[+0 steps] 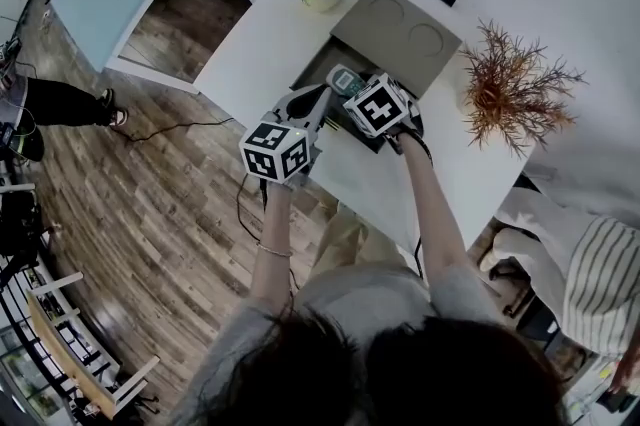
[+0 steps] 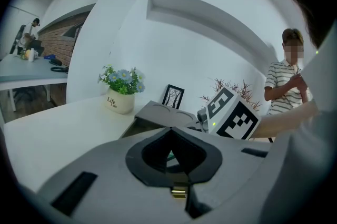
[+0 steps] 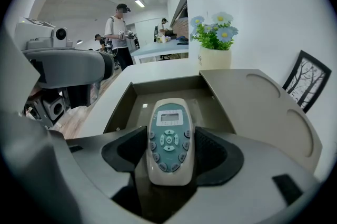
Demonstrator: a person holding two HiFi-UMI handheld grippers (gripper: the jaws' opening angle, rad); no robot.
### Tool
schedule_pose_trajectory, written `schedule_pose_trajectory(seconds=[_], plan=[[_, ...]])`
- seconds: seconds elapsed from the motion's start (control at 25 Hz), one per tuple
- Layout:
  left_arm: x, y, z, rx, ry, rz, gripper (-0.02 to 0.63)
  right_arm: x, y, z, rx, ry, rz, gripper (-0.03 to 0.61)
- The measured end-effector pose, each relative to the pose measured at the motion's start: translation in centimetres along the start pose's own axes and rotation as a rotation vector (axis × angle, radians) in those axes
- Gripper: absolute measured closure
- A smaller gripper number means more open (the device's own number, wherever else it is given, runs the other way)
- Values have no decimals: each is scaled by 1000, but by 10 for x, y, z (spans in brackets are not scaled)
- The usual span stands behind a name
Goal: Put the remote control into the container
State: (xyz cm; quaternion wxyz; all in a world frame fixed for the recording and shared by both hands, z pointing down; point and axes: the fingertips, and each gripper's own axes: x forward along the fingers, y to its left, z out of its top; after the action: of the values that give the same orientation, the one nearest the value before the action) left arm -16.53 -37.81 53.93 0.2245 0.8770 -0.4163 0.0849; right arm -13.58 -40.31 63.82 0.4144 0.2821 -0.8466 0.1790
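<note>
Nearest, dark hair (image 1: 400, 374) at 6 o'clock, cutting off both shoulders. Toward 9 o'clock of centre, left gripper (image 2: 170, 133), jaws together on nothing. Just right of it, right gripper (image 3: 169, 150), clamped on remote control (image 3: 169, 136) above open container (image 3: 124, 102); container mostly hidden behind grippers from overhead.

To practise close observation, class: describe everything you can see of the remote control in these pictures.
The remote control is a slim, rounded bar of cream plastic with a teal face, a small grey display near its far end and a round pad ringed by oval buttons. It sits face up, roughly level, its button end clamped between the dark pads of the right gripper. Its display end points out over the open grey-brown container. Nothing else visibly touches it.
</note>
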Motion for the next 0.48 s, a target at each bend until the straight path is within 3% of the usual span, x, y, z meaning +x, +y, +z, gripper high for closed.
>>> schedule_pose_trajectory(seconds=[0.2, 0.48], plan=[[-1, -2, 0, 0, -1, -5, 611, -1, -1, 2, 31, -21, -8, 276], [-8, -4, 6, 3, -20, 3, 609, -24, -2, 17, 105, -158, 0, 279]])
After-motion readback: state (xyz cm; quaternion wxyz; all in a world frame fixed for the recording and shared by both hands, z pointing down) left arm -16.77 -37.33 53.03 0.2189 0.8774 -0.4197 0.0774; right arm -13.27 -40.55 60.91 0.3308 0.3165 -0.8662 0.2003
